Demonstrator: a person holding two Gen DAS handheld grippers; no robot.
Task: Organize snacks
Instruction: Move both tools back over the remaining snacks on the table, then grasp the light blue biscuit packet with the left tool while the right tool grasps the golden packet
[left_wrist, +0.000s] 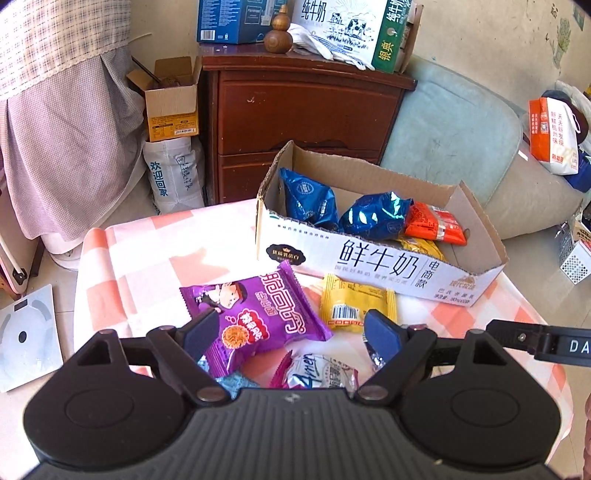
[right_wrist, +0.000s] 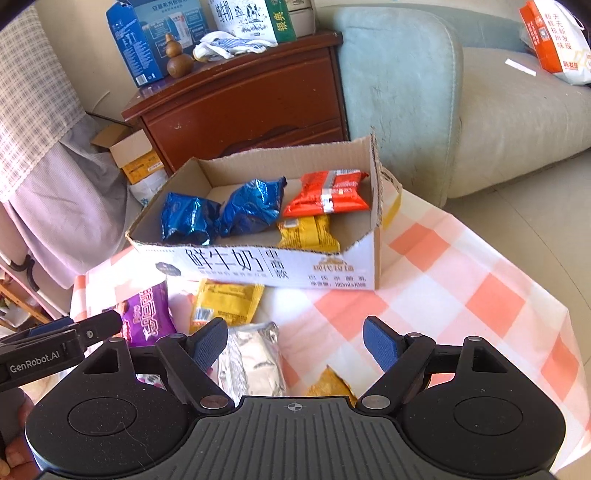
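A cut-down milk carton box (left_wrist: 373, 264) (right_wrist: 258, 264) stands on the checked table and holds two blue packets (left_wrist: 373, 216) (right_wrist: 251, 206), an orange one (left_wrist: 436, 223) (right_wrist: 328, 194) and a yellow one (right_wrist: 308, 232). In front of it lie a purple packet (left_wrist: 258, 314) (right_wrist: 147, 314), a yellow packet (left_wrist: 354, 302) (right_wrist: 225, 301), a silver packet (right_wrist: 253, 360) (left_wrist: 317, 371) and an orange-yellow one (right_wrist: 328, 384). My left gripper (left_wrist: 291, 334) is open above the purple packet. My right gripper (right_wrist: 295, 343) is open, over the silver packet's right edge.
The table carries a pink-and-white checked cloth (right_wrist: 461, 280). Behind it stand a dark wooden cabinet (left_wrist: 306, 110), a pale blue sofa (right_wrist: 399, 74) and cartons on the floor (left_wrist: 171, 103). The other gripper shows at each view's edge (left_wrist: 535, 338) (right_wrist: 55, 347).
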